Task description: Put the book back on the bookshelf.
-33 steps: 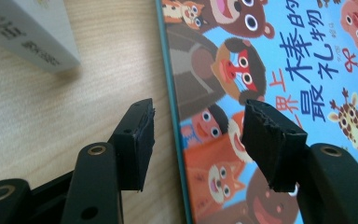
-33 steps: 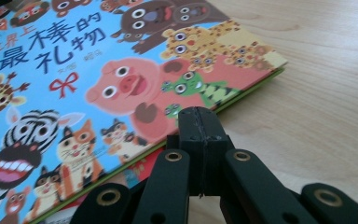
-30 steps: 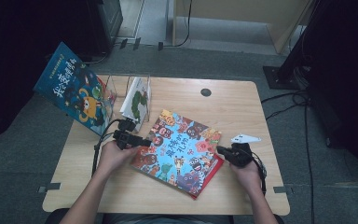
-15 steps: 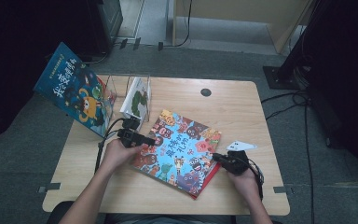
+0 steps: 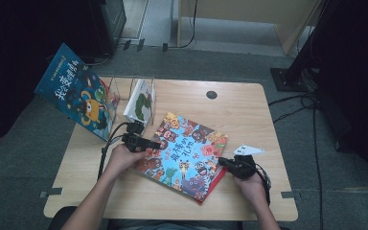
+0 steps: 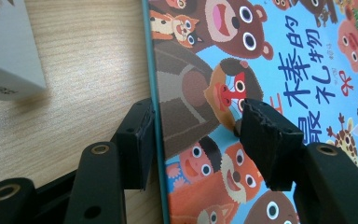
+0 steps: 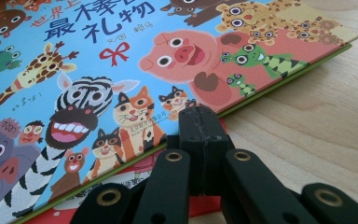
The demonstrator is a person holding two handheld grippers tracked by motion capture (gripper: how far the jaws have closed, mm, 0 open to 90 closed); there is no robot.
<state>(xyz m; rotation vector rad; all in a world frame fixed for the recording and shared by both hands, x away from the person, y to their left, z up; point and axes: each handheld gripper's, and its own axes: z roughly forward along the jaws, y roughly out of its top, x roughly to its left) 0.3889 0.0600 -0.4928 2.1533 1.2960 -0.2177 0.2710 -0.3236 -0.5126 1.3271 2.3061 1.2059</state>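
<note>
So the animal picture book (image 5: 187, 155) is lying flat, tilted diagonally, in the lower middle of the high view on the wooden table (image 5: 249, 110), with a red book's edge (image 5: 210, 188) peeking out underneath at its bottom corner.

Left forearm comes up from the bottom edge, angled toward the upper right, and the left gripper (image 5: 154, 143) points right, level with the table, at the book's left edge. In the left gripper view its jaws stand partly apart and straddle that edge: one jaw out on the bare wood just beside the green spine, the other over the cover by the bear artwork. They've just been opening a touch; I can't tell whether the pads actually press on anything.

The right hand (image 5: 252, 184) sits at lower right, wrist low, and the right gripper (image 5: 222, 162) points left at the book's right-hand corner. In the right gripper view its jaws are fully closed together, tips against the edge of the cover, nothing held between them.

Upper left: a clear book stand (image 5: 124, 93) with a white book (image 5: 141, 101) in it, and a blue picture book (image 5: 76, 93) leaning beside.
</note>
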